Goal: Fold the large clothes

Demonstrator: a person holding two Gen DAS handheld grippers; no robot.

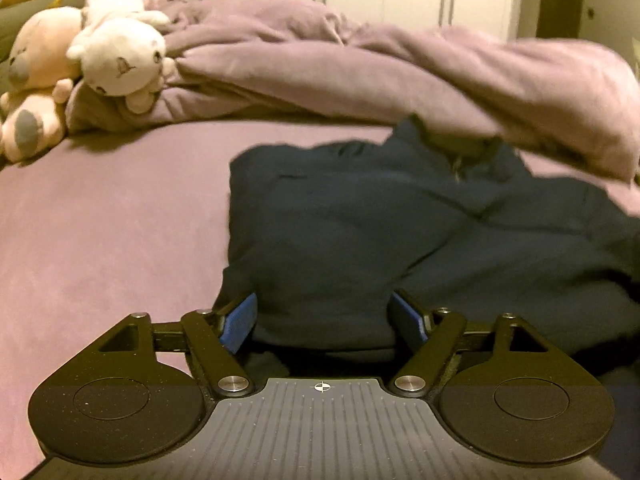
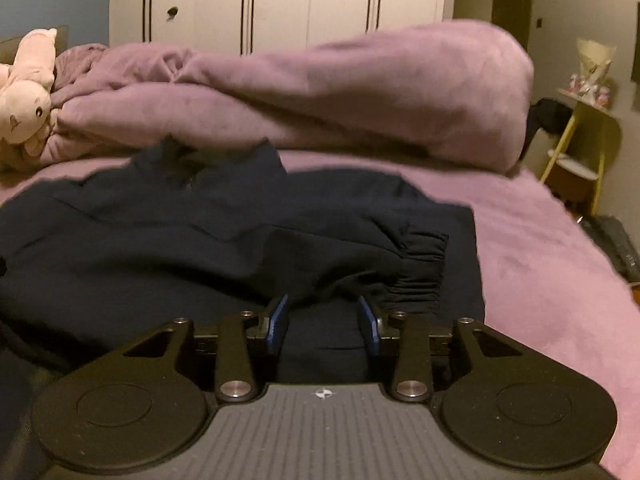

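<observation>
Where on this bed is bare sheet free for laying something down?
Free: the sheet between the plush toys and the dark garment, and the sheet right of the garment's elastic cuff. Crowded: the far side, under the bunched duvet.

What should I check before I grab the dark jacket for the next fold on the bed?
1. Left gripper jaws apart over the dark jacket: ok.
2. Right gripper jaws apart, not clamped: ok.
3. Elastic cuff folded onto the jacket body: ok.
4. Jacket lying flat: not ok, wrinkled.
5. Duvet clear of the collar: not ok, the collar lies against it.
6. Plush toys clear of the jacket: ok.
</observation>
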